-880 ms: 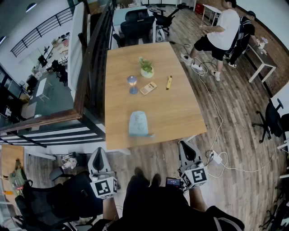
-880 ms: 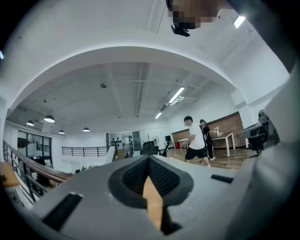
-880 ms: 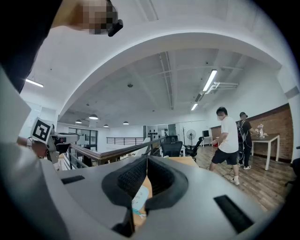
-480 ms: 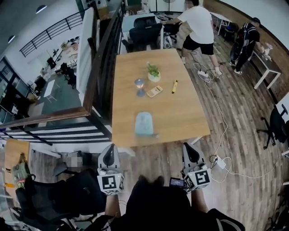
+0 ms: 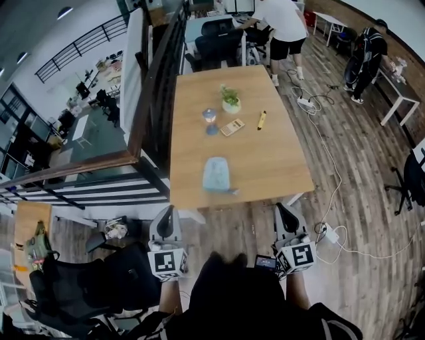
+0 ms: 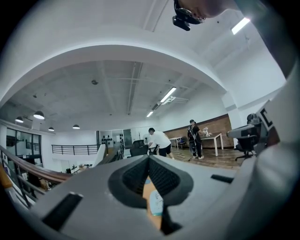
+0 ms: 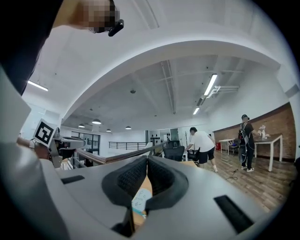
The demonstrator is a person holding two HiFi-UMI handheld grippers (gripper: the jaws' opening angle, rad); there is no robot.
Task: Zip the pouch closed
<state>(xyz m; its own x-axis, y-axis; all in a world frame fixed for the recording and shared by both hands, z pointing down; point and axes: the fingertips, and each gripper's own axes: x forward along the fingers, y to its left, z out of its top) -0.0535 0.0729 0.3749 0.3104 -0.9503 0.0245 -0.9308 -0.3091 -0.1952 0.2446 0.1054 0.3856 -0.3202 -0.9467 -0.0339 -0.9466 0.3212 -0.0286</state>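
A pale blue pouch [image 5: 216, 174] lies flat on the wooden table [image 5: 265, 166], close to its near edge. Both grippers are held level over the floor, short of that edge and apart from the pouch. My left gripper [image 5: 167, 211] is shut with nothing in it, slightly left of the pouch. My right gripper [image 5: 282, 208] is also shut and empty, further to the right. In the left gripper view the pouch [image 6: 155, 204] shows through the slit below the shut left gripper [image 6: 149, 158]. The right gripper view shows the pouch [image 7: 139, 199] the same way under the right gripper [image 7: 147, 159].
Further back on the table stand a small potted plant [image 5: 231, 101], a blue-footed cup [image 5: 210, 119], a tan calculator-like card [image 5: 232, 127] and a yellow marker [image 5: 261, 119]. A dark railing [image 5: 149, 99] runs along the table's left. Two people [image 5: 282, 20] stand beyond. Cables [image 5: 329, 232] lie right.
The person in the white shirt has walked from the right side to behind the far end of the table. The head view has shifted slightly. Both grippers stay shut near the table's edge.
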